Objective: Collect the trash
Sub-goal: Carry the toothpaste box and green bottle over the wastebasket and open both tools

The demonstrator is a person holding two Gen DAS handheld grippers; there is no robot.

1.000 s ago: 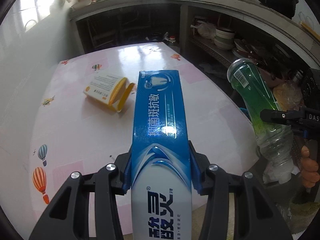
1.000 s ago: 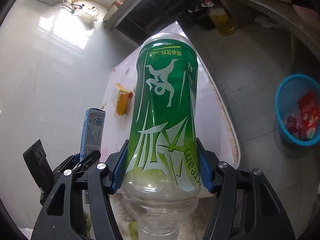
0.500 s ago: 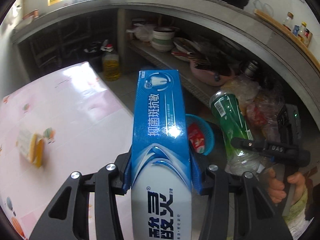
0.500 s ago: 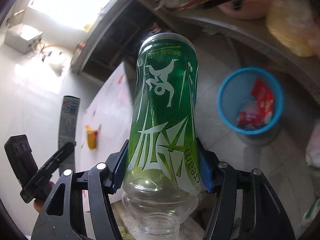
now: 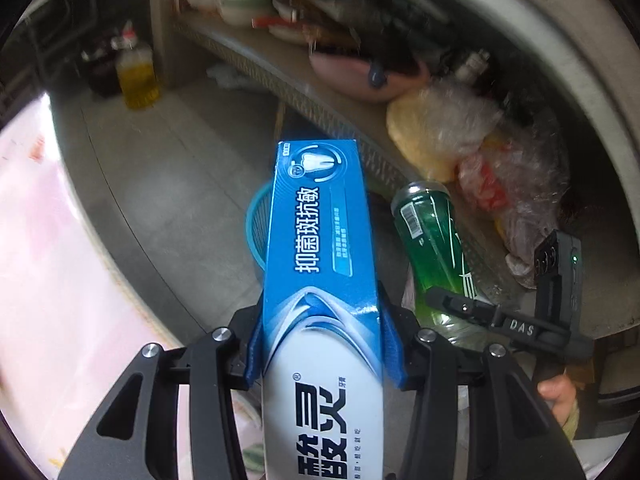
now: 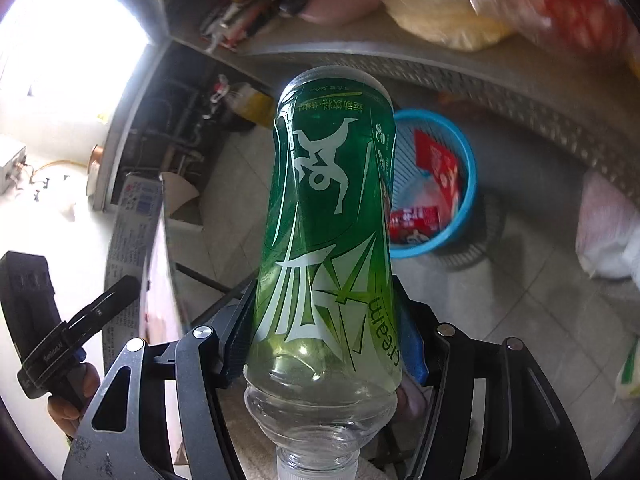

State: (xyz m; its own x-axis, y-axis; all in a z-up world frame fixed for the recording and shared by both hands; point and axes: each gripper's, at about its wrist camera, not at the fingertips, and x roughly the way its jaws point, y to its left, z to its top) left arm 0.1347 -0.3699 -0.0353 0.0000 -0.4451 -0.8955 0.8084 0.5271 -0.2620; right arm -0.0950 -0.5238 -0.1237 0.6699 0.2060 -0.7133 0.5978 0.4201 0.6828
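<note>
My left gripper (image 5: 322,344) is shut on a blue and white toothpaste box (image 5: 320,240), held out over the floor. The box hides most of a blue trash basket (image 5: 256,224) on the floor beyond it. My right gripper (image 6: 322,340) is shut on a green plastic bottle (image 6: 326,220), base pointing forward. The blue basket (image 6: 468,184) lies just beyond and right of the bottle and holds red wrappers (image 6: 434,164). The bottle (image 5: 432,240) also shows in the left wrist view, right of the box. The box (image 6: 134,232) shows at left in the right wrist view.
A pink-patterned table (image 5: 48,280) edge is at left. A low metal shelf (image 5: 304,92) with dishes, a pink bowl (image 5: 360,76) and plastic bags (image 5: 452,128) runs behind the basket. A yellow oil jug (image 5: 138,74) stands on the tiled floor.
Both grippers have swung further right, away from the table and towards the blue basket, which is now nearer. Each still holds its item.
</note>
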